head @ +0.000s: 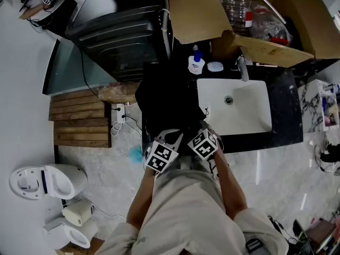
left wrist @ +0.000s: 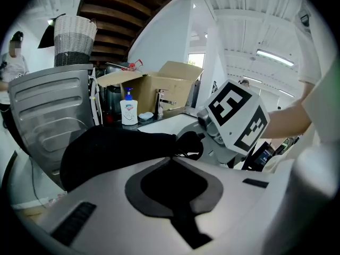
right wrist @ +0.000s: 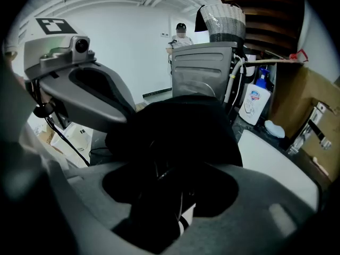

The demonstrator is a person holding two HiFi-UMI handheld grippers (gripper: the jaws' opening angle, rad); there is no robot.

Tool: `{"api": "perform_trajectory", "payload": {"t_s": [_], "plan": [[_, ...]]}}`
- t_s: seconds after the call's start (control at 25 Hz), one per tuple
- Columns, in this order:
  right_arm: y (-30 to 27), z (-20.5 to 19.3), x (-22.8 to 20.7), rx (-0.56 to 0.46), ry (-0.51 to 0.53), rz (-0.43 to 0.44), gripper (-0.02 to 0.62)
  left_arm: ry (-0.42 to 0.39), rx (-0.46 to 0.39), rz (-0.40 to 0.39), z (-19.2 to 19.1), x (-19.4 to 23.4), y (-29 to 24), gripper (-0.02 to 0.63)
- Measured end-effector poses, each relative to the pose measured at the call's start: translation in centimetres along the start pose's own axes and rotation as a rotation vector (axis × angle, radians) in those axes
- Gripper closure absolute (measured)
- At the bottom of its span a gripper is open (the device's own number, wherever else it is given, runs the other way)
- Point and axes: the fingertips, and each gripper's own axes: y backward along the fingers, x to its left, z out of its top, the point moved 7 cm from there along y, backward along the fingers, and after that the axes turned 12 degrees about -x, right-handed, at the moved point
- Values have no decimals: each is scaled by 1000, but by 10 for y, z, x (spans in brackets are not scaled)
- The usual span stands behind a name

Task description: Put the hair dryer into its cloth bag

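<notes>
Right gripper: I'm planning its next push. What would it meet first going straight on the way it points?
The black cloth bag: its dark bulk sits directly ahead of the right gripper, apparently reaching between the jaws, though depth is murky.

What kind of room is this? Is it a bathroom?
Most likely a bathroom. There is a white sink with a faucet, a toilet on the floor, and a soap bottle beside the sink.
</notes>
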Motion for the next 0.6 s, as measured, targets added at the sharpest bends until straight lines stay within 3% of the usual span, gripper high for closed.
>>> {"api": "perform_trajectory", "payload": {"t_s": [0.6], "plan": [[70,-10,10,-38,-12,4,336,-1,-1,0,2,-1,3,597]]}}
